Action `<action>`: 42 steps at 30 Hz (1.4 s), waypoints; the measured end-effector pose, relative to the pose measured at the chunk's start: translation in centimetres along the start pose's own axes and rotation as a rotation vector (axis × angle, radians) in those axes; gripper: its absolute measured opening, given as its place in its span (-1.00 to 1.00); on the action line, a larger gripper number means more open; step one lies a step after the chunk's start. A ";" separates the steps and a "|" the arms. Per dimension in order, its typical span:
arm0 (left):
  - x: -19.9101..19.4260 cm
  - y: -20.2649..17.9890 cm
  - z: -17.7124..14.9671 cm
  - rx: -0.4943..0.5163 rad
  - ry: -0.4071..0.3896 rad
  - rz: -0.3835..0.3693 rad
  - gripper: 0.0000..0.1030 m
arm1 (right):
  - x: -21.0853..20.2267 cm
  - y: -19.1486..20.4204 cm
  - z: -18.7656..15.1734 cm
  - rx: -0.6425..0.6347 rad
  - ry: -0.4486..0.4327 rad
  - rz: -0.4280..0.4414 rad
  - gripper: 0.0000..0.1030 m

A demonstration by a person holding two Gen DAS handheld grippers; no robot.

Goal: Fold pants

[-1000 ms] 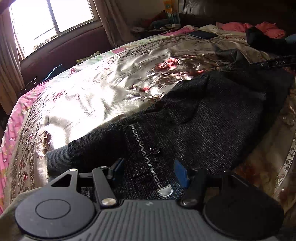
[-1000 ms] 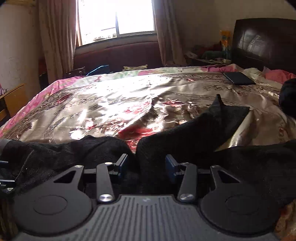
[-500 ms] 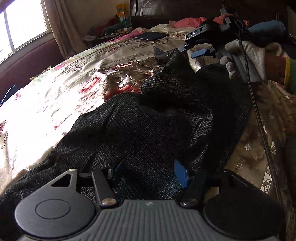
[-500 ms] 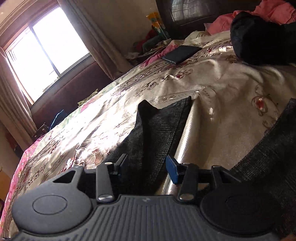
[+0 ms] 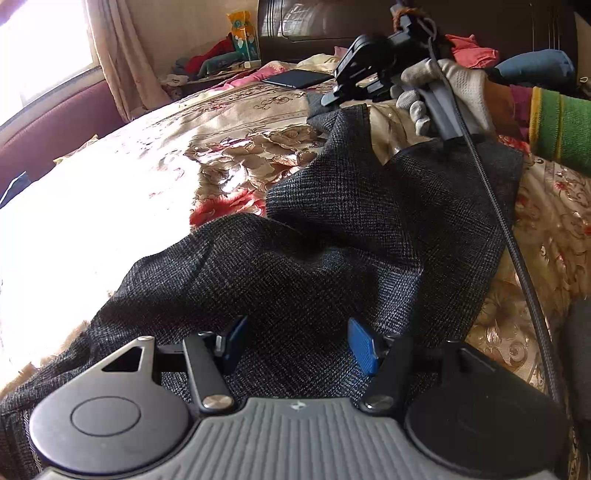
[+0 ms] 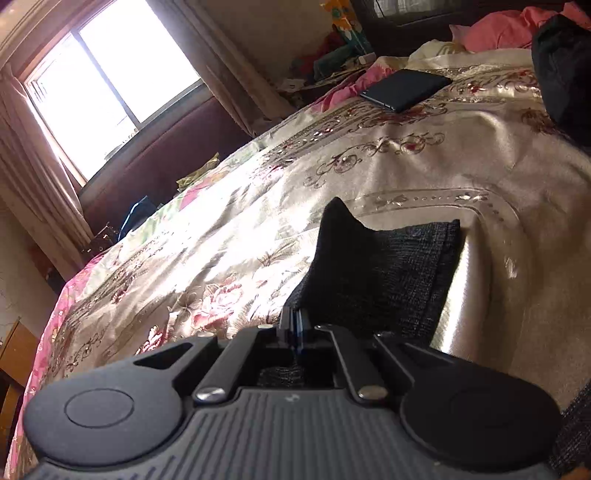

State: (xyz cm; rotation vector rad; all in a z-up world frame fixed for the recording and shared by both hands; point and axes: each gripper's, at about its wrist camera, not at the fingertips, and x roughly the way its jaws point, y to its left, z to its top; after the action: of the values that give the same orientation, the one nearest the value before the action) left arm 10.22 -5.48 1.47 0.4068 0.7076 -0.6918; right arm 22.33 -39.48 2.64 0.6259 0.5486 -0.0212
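Note:
Dark grey woven pants (image 5: 332, 251) lie rumpled across a floral bedspread (image 5: 147, 177). My left gripper (image 5: 295, 341) is open, its blue pads (image 5: 364, 345) spread just above the cloth. In the left wrist view my right gripper (image 5: 332, 98), held in a white-gloved hand, sits at the far leg end. In the right wrist view my right gripper (image 6: 294, 325) is shut on the edge of the pants (image 6: 376, 273), whose leg end stands up in a point.
A dark tablet (image 6: 404, 88) lies on the bedspread (image 6: 480, 158) near the headboard. Pink clothes (image 6: 498, 31) and a dark bundle (image 6: 561, 66) sit at the bed's head. A window (image 6: 110, 81) and a maroon bench lie beyond the far side.
My right gripper has shut on the pants' leg end; it was open half a second ago. My left gripper has swung along the pants, from the buttoned waist toward the legs.

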 end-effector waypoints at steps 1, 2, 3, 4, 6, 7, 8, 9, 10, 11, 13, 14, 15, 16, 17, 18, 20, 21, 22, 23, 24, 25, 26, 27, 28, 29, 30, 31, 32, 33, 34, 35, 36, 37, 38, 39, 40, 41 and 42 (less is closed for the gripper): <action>-0.3 -0.3 0.2 0.009 -0.007 -0.001 0.40 | -2.1 -0.3 0.7 0.030 -0.042 0.032 -0.96; -0.6 -0.6 0.4 0.020 -0.018 -0.004 0.40 | -4.9 -0.7 1.1 0.068 -0.090 0.073 -0.96; -0.9 -1.1 0.6 0.031 -0.030 -0.009 0.40 | -7.7 -1.3 1.4 0.106 -0.143 0.110 -0.96; -1.1 -1.4 0.7 0.036 -0.038 -0.014 0.41 | -10.5 -1.9 1.4 0.127 -0.191 0.137 -0.96; -1.1 -2.1 0.8 0.034 -0.051 -0.019 0.41 | -16.3 -3.4 0.5 0.137 -0.289 0.122 -0.96; -0.8 -2.4 0.9 0.033 -0.050 -0.021 0.41 | -18.6 -4.4 -0.4 0.148 -0.314 0.096 -0.96; -0.5 -2.7 1.0 0.033 -0.047 -0.025 0.41 | -20.5 -5.7 -1.6 0.172 -0.323 0.061 -0.96; -0.2 -3.0 1.0 0.036 -0.042 -0.026 0.41 | -21.9 -6.9 -2.9 0.182 -0.329 0.024 -0.96; 0.2 -3.4 1.0 0.042 -0.028 -0.029 0.41 | -22.8 -8.0 -4.4 0.178 -0.327 -0.020 -0.93; 0.9 -3.7 0.9 0.051 -0.006 -0.036 0.41 | -23.0 -9.2 -5.9 0.178 -0.294 -0.067 -0.89; 1.7 -4.3 0.5 0.074 0.017 -0.022 0.42 | -22.0 -11.7 -8.3 0.223 -0.195 -0.149 -0.88; 1.9 -4.4 0.6 0.076 0.024 -0.016 0.43 | -21.4 -13.0 -9.3 0.248 -0.150 -0.172 -0.87; 2.0 -4.4 0.8 0.067 0.031 -0.014 0.43 | -21.0 -13.9 -10.0 0.265 -0.134 -0.189 -0.85; 1.9 -4.4 0.9 0.058 0.041 -0.013 0.43 | -20.8 -14.6 -10.3 0.288 -0.135 -0.192 -0.84; 1.8 -4.4 1.1 0.056 0.049 -0.010 0.44 | -20.7 -15.2 -10.5 0.318 -0.149 -0.173 -0.84; 1.8 -4.5 1.1 0.064 0.056 -0.003 0.45 | -20.8 -15.6 -10.5 0.336 -0.169 -0.161 -0.84; 1.8 -5.0 1.2 0.088 0.064 0.013 0.45 | -20.7 -15.8 -10.0 0.334 -0.201 -0.157 -0.83; 1.8 -5.3 1.2 0.101 0.067 0.021 0.45 | -20.5 -15.7 -9.7 0.323 -0.204 -0.157 -0.81; 2.0 -5.5 1.3 0.112 0.070 0.027 0.45 | -20.2 -15.7 -9.3 0.318 -0.201 -0.164 -0.75; 2.0 -5.7 1.4 0.118 0.071 0.031 0.45 | -20.0 -15.9 -9.1 0.323 -0.200 -0.165 -0.61; 2.0 -5.8 1.5 0.120 0.073 0.033 0.45 | -20.0 -16.3 -9.0 0.335 -0.200 -0.160 -0.52; 2.0 -5.9 1.5 0.122 0.075 0.034 0.45 | -20.0 -16.6 -9.0 0.354 -0.207 -0.152 -0.40; 2.1 -5.9 1.6 0.126 0.076 0.035 0.45 | -20.2 -16.9 -9.1 0.371 -0.217 -0.142 -0.37; 2.1 -5.9 1.6 0.128 0.078 0.035 0.45 | -20.5 -17.2 -9.4 0.391 -0.230 -0.131 -0.37; 2.2 -5.9 1.6 0.129 0.079 0.034 0.45 | -20.8 -17.5 -9.6 0.412 -0.243 -0.123 -0.37; 2.2 -5.9 1.7 0.130 0.080 0.032 0.45 | -21.1 -17.8 -9.7 0.433 -0.258 -0.118 -0.34; 2.2 -5.9 1.7 0.130 0.080 0.031 0.45 | -21.2 -18.1 -9.7 0.445 -0.271 -0.122 -0.32; 2.3 -5.9 1.8 0.131 0.079 0.030 0.45 | -21.3 -18.3 -9.7 0.448 -0.284 -0.140 -0.30; 2.4 -5.9 1.8 0.131 0.078 0.029 0.45 | -21.2 -18.6 -9.6 0.455 -0.298 -0.163 -0.30; 2.5 -6.0 1.9 0.130 0.076 0.029 0.45 | -21.0 -18.9 -9.5 0.471 -0.313 -0.178 -0.31; 2.6 -6.1 2.1 0.126 0.073 0.029 0.45 | -20.6 -19.4 -9.5 0.495 -0.321 -0.188 -0.32; 2.8 -6.2 2.2 0.120 0.071 0.029 0.45 | -20.1 -19.9 -9.5 0.526 -0.314 -0.204 -0.55; 2.8 -6.2 2.4 0.117 0.068 0.028 0.45 | -19.5 -20.3 -9.5 0.549 -0.298 -0.215 -0.79; 2.9 -6.3 2.5 0.118 0.064 0.028 0.45 | -19.0 -20.6 -9.3 0.566 -0.280 -0.224 -0.91; 2.9 -6.5 2.7 0.125 0.057 0.029 0.45 | -18.9 -20.7 -9.2 0.574 -0.285 -0.220 -0.91; 2.8 -6.6 2.8 0.129 0.050 0.028 0.45 | -19.1 -20.6 -8.9 0.568 -0.303 -0.208 -0.91; 2.8 -6.6 2.9 0.133 0.044 0.027 0.45 | -19.7 -20.2 -8.5 0.542 -0.335 -0.194 -0.92; 2.7 -6.7 3.0 0.135 0.038 0.027 0.45 | -20.6 -19.5 -8.0 0.505 -0.375 -0.183 -0.92; 2.6 -6.7 3.0 0.138 0.029 0.026 0.45 | -21.5 -18.7 -7.5 0.462 -0.413 -0.168 -0.92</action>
State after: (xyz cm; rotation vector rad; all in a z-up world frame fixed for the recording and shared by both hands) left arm 8.31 -13.00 0.99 0.5522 0.6836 -0.7138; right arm -3.12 -53.63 -2.11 0.9936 0.1891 -0.4372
